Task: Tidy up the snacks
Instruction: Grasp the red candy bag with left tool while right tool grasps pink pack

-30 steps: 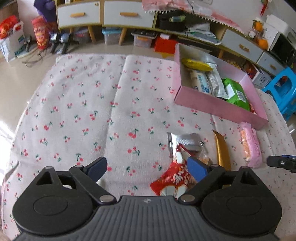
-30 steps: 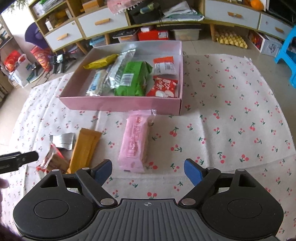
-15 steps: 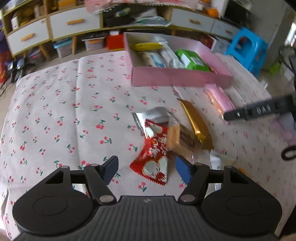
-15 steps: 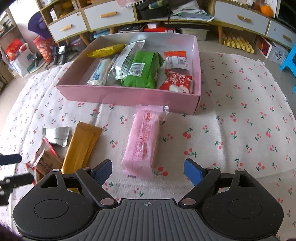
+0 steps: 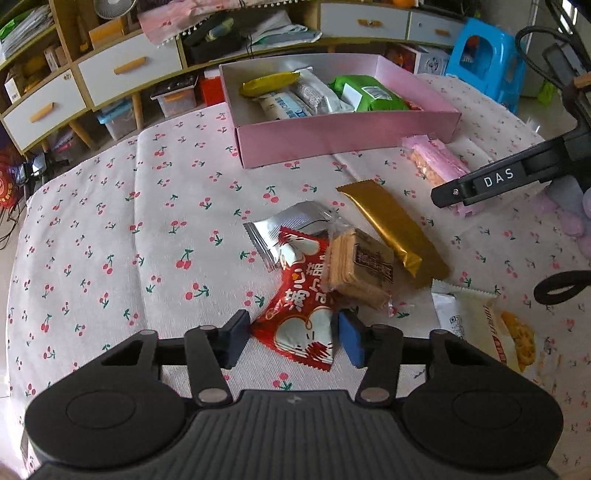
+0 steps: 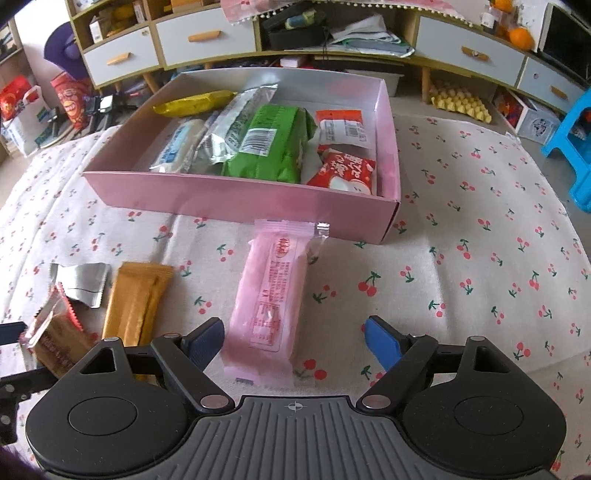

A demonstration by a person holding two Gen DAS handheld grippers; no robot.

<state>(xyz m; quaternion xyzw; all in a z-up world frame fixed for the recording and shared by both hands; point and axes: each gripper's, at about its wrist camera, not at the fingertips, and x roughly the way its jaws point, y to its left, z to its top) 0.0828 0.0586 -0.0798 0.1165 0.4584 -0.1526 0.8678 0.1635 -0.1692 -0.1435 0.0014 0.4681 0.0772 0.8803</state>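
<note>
Left gripper point(image 5: 290, 338) has just been closing around the red snack packet point(image 5: 301, 295), pads not quite pinching yet. Right gripper point(image 6: 293, 339) is spread wide over the pink wafer pack point(image 6: 271, 295). Both look light and crinkly; grab mid-body, gently.

Soft even daylight, faint shadows, sharp centre, strong fisheye bending at edges

Far back: wooden shelving with white drawers point(image 6: 205, 40), egg tray point(image 6: 460, 101) on the floor, oranges point(image 6: 519, 35) up top, blue plastic stool point(image 5: 487, 57) far right.
</note>
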